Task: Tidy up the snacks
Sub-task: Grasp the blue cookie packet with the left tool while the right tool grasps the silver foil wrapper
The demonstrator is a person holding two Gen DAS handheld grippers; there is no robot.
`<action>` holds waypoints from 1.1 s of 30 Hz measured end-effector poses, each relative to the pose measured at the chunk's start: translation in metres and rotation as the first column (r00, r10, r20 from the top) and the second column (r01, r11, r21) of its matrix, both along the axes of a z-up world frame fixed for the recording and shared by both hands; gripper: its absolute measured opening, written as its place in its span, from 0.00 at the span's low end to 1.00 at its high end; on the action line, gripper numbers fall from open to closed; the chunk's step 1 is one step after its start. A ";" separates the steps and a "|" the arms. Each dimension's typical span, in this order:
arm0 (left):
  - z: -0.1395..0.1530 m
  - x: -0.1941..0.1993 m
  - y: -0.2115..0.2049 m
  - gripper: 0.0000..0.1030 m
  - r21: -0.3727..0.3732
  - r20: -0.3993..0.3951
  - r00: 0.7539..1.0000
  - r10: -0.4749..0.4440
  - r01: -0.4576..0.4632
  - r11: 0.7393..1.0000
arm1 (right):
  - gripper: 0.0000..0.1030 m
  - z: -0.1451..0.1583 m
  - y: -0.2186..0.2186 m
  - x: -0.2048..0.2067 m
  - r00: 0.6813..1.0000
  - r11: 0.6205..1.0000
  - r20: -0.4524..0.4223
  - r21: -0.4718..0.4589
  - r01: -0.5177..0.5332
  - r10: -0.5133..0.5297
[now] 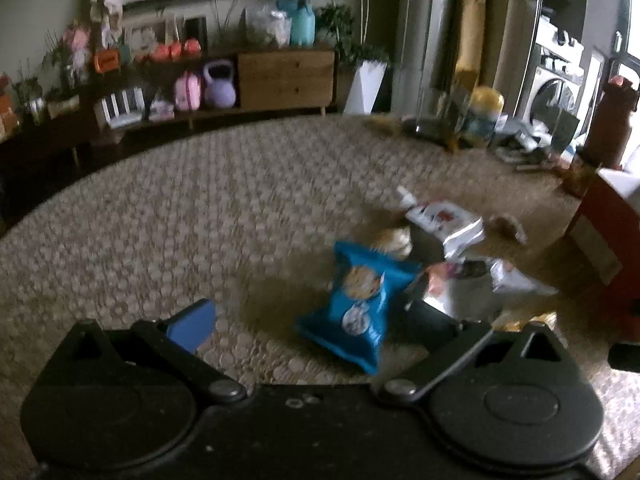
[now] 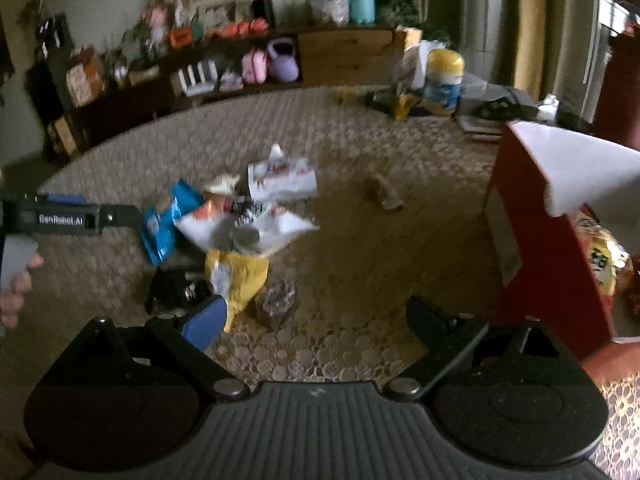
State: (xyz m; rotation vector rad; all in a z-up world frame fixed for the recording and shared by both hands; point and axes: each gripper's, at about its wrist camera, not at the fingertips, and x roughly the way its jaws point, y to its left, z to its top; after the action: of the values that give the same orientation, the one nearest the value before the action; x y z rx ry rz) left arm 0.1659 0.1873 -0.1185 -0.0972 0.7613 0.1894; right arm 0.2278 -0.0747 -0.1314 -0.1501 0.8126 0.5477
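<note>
A pile of snack packets lies on a round table with a woven cover [image 1: 200,208]. A blue chip bag [image 1: 356,304] lies nearest my left gripper [image 1: 316,320], which is open and empty, its jaws on either side of the bag. White packets [image 1: 444,220] lie behind the bag. In the right wrist view my right gripper [image 2: 320,316] is open and empty above the table, with a yellow packet [image 2: 240,276] and a small dark wrapper [image 2: 278,300] just ahead. The blue bag [image 2: 160,228] and the left gripper [image 2: 120,214] show at left.
A red box [image 2: 540,248] with a white flap stands open at the right, holding snack bags [image 2: 604,264]. A yellow-lidded canister [image 2: 442,80] and clutter sit at the table's far edge. A small brown item [image 2: 384,192] lies alone mid-table. Shelves with decor line the wall.
</note>
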 end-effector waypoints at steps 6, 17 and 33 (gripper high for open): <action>-0.022 0.010 0.003 0.98 -0.003 -0.045 0.998 -0.036 0.036 0.999 | 0.86 -0.021 0.013 0.006 0.999 0.996 -0.009 -0.076 -0.044 0.043; -0.040 0.034 -0.006 0.80 0.005 -0.086 0.990 -0.113 0.114 0.993 | 0.54 -0.043 0.031 0.019 0.994 0.988 -0.034 -0.115 -0.103 0.100; -0.039 0.043 -0.008 0.54 0.003 -0.075 0.985 -0.153 0.154 0.988 | 0.25 -0.044 0.041 0.019 0.992 0.988 -0.008 -0.097 -0.123 0.123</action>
State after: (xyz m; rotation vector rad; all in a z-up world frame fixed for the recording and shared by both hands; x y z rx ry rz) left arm 0.2084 0.1794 -0.1577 -0.0228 0.8385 0.0498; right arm 0.2469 -0.0334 -0.1753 -0.2912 0.8360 0.6242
